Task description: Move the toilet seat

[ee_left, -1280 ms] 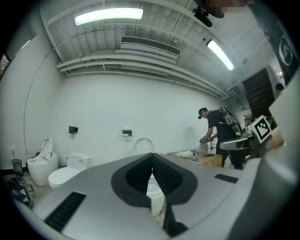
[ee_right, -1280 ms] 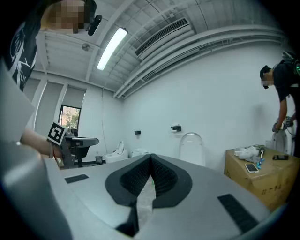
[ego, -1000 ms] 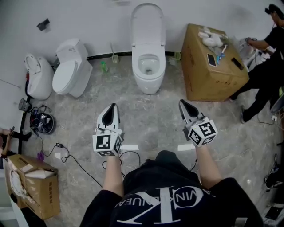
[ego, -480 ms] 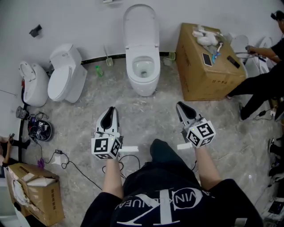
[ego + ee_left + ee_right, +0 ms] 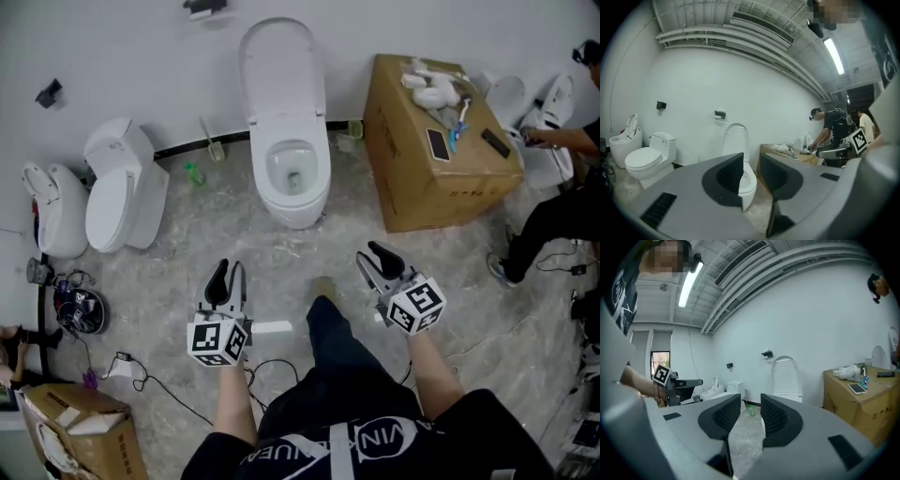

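**Both grippers open and empty, well short of the toilet**

Nearest, a dark trouser leg (image 5: 330,323) of the wearer is seen between the two grippers, over a grey stone floor (image 5: 281,248). The left gripper (image 5: 231,272) (image 5: 751,161) is held level. Its jaws have just been opening and now stand moderately apart, with nothing gripped; only the toilet bowl and floor are seen through the gap. The right gripper (image 5: 370,259) (image 5: 750,404) is likewise held level. Its jaws have also just been opening and now stand wide, with only bare floor showing between them.

Ahead of both grippers, between their lines and well apart from each, the white toilet (image 5: 292,183) is set against the wall. The toilet seat (image 5: 279,70) (image 5: 736,136) (image 5: 786,373) is raised, standing upright against the wall above the open bowl.

Ahead and to the right of the right gripper, a cardboard box (image 5: 427,178) is placed just beside the toilet, with small items laid on top. Ahead and to the left of the left gripper, a green bottle (image 5: 192,173) and a second toilet (image 5: 117,192) are found, with a third toilet (image 5: 52,211) further left. Beyond the box, far right of the right gripper, a person in dark clothes (image 5: 562,202) is seen.
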`<state>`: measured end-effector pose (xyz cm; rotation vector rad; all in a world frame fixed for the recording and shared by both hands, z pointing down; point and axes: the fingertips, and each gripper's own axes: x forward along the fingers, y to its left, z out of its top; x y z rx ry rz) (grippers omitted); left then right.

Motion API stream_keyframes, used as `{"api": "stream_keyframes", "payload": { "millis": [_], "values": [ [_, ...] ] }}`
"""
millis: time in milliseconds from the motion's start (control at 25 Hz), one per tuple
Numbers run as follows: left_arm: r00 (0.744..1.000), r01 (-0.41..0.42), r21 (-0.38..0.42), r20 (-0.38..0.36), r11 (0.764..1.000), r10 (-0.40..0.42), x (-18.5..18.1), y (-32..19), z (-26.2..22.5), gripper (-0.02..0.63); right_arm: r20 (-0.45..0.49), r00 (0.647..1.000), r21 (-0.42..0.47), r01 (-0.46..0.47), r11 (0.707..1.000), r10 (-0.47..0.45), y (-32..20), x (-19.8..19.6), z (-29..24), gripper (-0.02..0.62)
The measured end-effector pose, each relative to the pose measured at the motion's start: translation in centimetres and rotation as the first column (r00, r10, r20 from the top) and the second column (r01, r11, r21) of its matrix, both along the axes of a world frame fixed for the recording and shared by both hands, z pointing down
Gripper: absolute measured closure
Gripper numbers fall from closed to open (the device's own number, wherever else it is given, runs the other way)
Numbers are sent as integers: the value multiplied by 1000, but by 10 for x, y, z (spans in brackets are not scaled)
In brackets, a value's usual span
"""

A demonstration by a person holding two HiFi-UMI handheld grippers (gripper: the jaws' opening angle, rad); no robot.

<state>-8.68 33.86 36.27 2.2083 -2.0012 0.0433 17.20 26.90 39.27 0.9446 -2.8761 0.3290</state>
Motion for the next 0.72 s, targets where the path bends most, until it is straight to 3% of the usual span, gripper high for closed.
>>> {"api": "stream_keyframes", "payload": {
  "millis": [360,720],
  "values": [
    [998,-41,-102,-48,994,36,-17,-127,52,494,-50,997,-115,58,992,-64,-103,-43,52,449],
    [996,-68,-203,-75,977,53,-30,-221,103,491,-93,989,-231,94,968,-118,-184,-73,110,445]
  ]
}}
